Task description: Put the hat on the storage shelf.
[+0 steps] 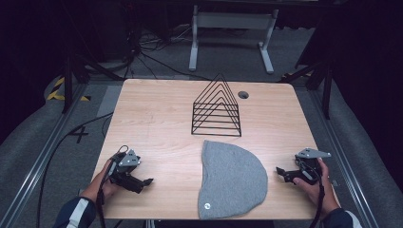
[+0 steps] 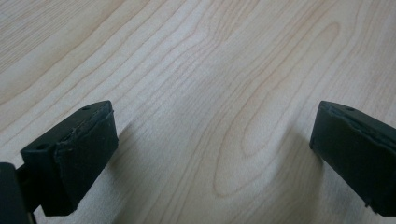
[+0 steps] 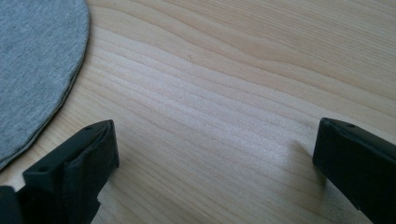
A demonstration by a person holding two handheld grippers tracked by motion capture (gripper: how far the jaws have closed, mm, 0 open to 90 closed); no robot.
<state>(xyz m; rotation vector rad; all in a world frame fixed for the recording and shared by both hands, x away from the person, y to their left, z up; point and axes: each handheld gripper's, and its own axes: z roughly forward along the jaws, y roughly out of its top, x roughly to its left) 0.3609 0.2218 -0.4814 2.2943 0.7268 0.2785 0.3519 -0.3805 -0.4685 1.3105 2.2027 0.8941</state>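
Nearest you, the grey beanie [image 1: 231, 180] lies flat between your wide-open, empty left claw [image 1: 142, 182] and right claw [image 1: 283, 174], so a pinch may catch only its top layer.

1 grey hat [image 1: 232, 179], 1 wire rack [image 1: 216, 108], 2 grippers [image 1: 148, 181] [image 1: 280, 171]

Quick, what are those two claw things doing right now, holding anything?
Left gripper: open, holding nothing.
Right gripper: open, holding nothing, beside the grey cloth.

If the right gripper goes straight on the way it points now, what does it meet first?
Probably the flat grey knit beanie: the right gripper, jaws open, points across bare wooden table toward its curved edge. Its height above the tabletop is unclear.
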